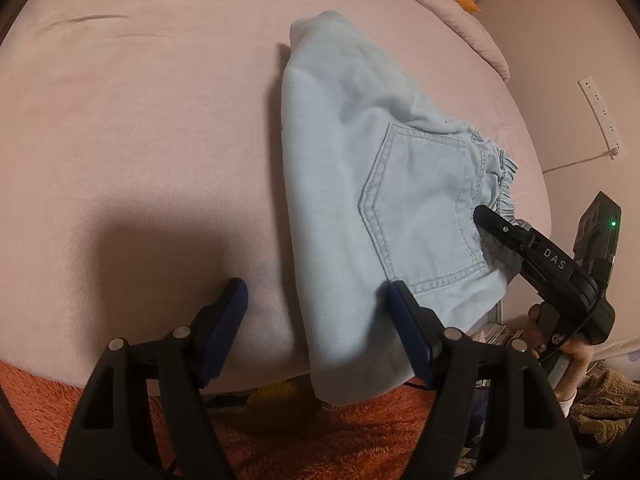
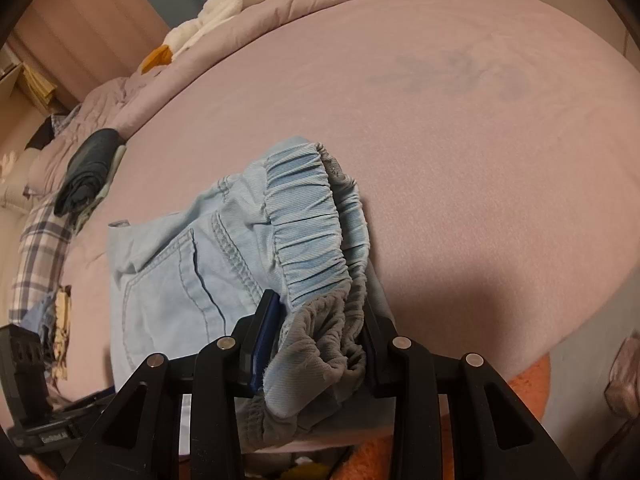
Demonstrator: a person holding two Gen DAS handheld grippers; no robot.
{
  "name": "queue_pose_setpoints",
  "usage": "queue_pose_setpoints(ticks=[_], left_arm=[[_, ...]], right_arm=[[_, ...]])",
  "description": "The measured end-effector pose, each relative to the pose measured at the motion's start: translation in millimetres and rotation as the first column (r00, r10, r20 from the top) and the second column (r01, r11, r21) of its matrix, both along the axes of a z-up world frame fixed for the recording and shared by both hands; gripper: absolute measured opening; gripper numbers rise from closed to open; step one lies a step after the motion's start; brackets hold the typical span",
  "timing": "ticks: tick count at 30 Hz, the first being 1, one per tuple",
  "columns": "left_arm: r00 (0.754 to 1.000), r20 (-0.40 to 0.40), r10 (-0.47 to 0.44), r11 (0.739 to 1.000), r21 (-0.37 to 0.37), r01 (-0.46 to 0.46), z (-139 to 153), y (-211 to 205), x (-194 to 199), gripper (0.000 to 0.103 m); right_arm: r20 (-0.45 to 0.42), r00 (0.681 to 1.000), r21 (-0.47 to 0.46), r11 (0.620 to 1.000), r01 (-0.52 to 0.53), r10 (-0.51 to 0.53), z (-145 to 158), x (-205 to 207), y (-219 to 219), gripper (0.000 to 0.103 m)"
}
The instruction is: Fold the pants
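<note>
Light blue denim pants (image 1: 360, 152) lie folded lengthwise on the pink bed sheet (image 1: 140, 140), back pocket up, with one end hanging over the near bed edge. My left gripper (image 1: 316, 300) is open above that near end; its right finger (image 1: 404, 312) rests over the fabric and its left finger (image 1: 232, 304) is over bare sheet. My right gripper (image 2: 320, 320) is shut on the bunched elastic waistband (image 2: 316, 220), holding it slightly raised. In the left wrist view the right gripper (image 1: 492, 220) pinches the waistband at the pants' right side, with a hand (image 1: 568, 352) on its handle.
A pink quilt (image 2: 280, 4) and a white-and-orange plush toy (image 2: 224, 12) lie at the bed's far end. A dark folded garment (image 2: 88, 168) and plaid fabric (image 2: 36, 248) sit at the left. An orange fuzzy rug (image 1: 360, 440) is below the bed edge. A power strip (image 1: 600, 116) hangs on the wall.
</note>
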State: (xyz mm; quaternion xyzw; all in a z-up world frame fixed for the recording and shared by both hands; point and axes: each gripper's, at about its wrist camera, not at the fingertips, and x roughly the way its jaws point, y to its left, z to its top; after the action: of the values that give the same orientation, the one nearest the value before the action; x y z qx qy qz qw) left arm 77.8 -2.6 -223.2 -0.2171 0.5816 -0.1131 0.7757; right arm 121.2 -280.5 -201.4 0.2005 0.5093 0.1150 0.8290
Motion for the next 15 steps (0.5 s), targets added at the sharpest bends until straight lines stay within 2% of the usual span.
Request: queue_pose_setpoints(ticks=[15], left_arm=[[1.0, -0.021, 0.005, 1.0, -0.001, -0.005, 1.1, 4.0, -0.4, 0.074]], right_arm=[[-0.006, 1.0, 0.001, 1.0, 0.002, -0.002, -0.3, 0.2, 0.6, 0.034]])
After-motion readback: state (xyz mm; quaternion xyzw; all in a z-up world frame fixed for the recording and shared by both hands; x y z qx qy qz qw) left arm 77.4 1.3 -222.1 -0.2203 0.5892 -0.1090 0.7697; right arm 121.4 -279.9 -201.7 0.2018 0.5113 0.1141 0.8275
